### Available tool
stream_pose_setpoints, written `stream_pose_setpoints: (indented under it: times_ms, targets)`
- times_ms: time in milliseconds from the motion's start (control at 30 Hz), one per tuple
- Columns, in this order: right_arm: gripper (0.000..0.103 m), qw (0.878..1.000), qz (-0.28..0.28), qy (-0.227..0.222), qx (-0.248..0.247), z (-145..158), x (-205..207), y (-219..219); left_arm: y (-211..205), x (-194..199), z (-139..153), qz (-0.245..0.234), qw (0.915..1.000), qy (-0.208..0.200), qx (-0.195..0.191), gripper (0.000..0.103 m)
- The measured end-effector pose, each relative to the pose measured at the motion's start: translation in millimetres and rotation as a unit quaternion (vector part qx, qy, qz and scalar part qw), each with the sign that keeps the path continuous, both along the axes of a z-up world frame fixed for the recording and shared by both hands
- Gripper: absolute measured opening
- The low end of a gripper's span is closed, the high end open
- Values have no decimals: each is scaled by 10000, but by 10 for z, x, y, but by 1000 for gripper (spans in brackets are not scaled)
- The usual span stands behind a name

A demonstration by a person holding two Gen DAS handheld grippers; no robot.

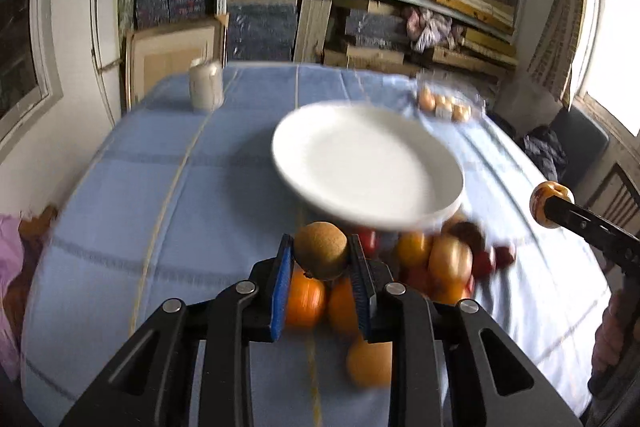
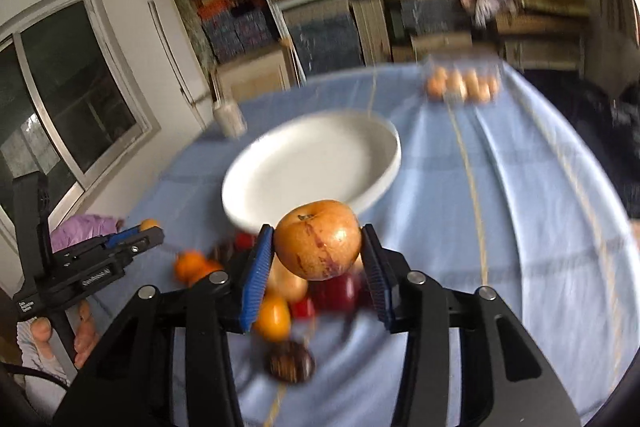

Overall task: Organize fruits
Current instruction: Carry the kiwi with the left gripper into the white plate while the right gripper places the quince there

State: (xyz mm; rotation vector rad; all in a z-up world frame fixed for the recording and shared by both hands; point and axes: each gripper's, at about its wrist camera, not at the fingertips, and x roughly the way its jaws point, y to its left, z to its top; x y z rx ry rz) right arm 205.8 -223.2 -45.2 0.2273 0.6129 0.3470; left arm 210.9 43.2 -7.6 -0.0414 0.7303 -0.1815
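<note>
My left gripper (image 1: 321, 254) is shut on a brown kiwi (image 1: 320, 250) and holds it above a pile of oranges (image 1: 305, 301), apples (image 1: 450, 259) and small red fruits. My right gripper (image 2: 318, 245) is shut on a yellow-red apple (image 2: 318, 239), lifted over the same pile (image 2: 280, 303); it also shows in the left wrist view (image 1: 550, 205). A white empty plate (image 1: 368, 163) lies on the blue tablecloth just beyond the pile and shows in the right wrist view too (image 2: 308, 167). The left gripper appears at the left of the right wrist view (image 2: 148, 231).
A clear tray of eggs (image 1: 444, 105) sits at the table's far right and a white mug (image 1: 206, 85) at the far left. A dark round fruit (image 2: 290, 363) lies near the front edge. Shelves of boxes stand behind the table.
</note>
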Motion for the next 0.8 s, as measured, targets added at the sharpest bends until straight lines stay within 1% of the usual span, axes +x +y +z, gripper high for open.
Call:
stream_pose_setpoints:
  times_ms: [67, 133, 167, 233, 333, 467, 600, 633, 667, 700, 733, 767, 800]
  targets:
    - [43, 9999, 26, -54, -107, 71, 206, 83, -80, 213, 24, -12, 10000, 39, 12, 27]
    - [43, 9998, 41, 91, -168, 29, 505, 183, -176, 484, -40, 49, 9998, 173, 69, 27]
    - [43, 9996, 47, 217, -176, -31, 675, 231, -212, 632, -105, 67, 9995, 306, 41, 27]
    - [43, 9988, 29, 430, -219, -156, 931, 295, -241, 810, -191, 114, 9990, 441, 9, 27]
    - [43, 9973, 23, 678, -283, -325, 1214, 377, -289, 998, -316, 164, 9982, 555, 143, 27]
    - [44, 9952, 18, 755, -619, -445, 1359, 479, -318, 1100, -423, 128, 9976, 638, 244, 27]
    - [45, 9949, -55, 637, -780, -502, 1373, 496, -310, 1177, -550, 74, 9966, 791, 198, 28]
    - [45, 9948, -46, 606, -811, -498, 1366, 491, -312, 1175, -566, 44, 9967, 787, 194, 31]
    - [45, 9950, -49, 569, -819, -487, 1358, 481, -312, 1167, -554, 11, 9969, 768, 178, 37]
    - [45, 9957, -73, 488, -782, -450, 1326, 445, -304, 1154, -532, 17, 9972, 732, 143, 41]
    - [45, 9966, -98, 396, -711, -409, 1299, 405, -285, 1137, -512, 40, 9976, 681, 114, 49]
    - [45, 9977, -142, 267, -610, -351, 1251, 354, -257, 1113, -480, 74, 9981, 611, 79, 56]
    - [45, 9987, -234, 52, -457, -241, 1169, 263, -236, 1091, -451, 101, 9984, 558, 32, 58]
